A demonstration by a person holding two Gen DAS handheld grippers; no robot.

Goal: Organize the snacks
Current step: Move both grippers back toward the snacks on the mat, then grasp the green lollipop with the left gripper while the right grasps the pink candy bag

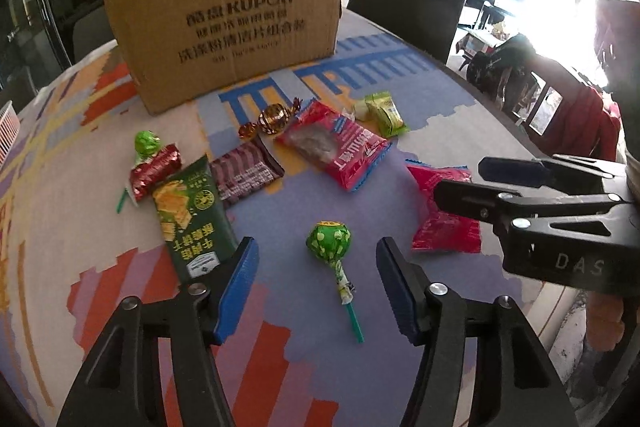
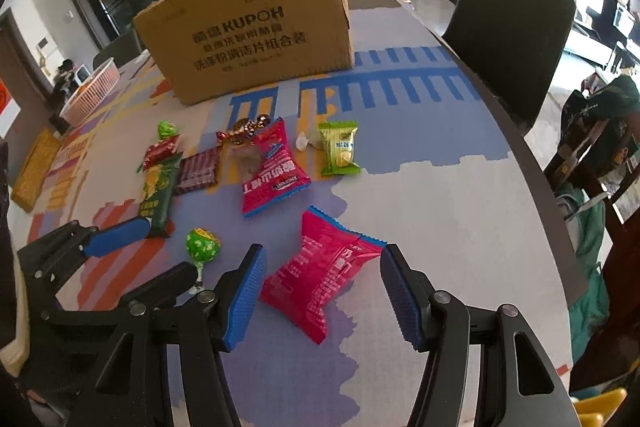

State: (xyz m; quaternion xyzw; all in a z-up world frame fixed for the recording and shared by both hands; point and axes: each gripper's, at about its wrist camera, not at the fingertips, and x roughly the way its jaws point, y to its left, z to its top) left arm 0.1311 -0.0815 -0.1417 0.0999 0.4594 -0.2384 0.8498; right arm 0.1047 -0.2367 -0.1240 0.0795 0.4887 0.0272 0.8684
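Now, about to lift two snacks at once: left gripper [image 1: 316, 287] half open and empty, jaws straddling the green lollipop [image 1: 329, 243] without touching it, head between the blue pads, stick trailing back toward the camera; right gripper [image 2: 322, 291] likewise half open and empty, framing the near pink packet [image 2: 324, 275], right pad just beside the packet's crimped corner, contact too close to call. Best to settle lower before closing; pinch the lollipop at the wrapped head or just under it, not on the thin stick, likely to roll or swivel; take the pink packet across its puffed middle or a sealed edge, gently, since a crinkly bag probably slides or buckles. Mind the dark green biscuit pack [image 1: 192, 219] close by the left pad; avoid dragging it along. Keep both tools apart, working side by side as now. Then, presumably, carry to the cardboard box [image 2: 256, 27] standing at the far side of the table mat [image 2: 400, 187]; other wrapped sweets wait between.
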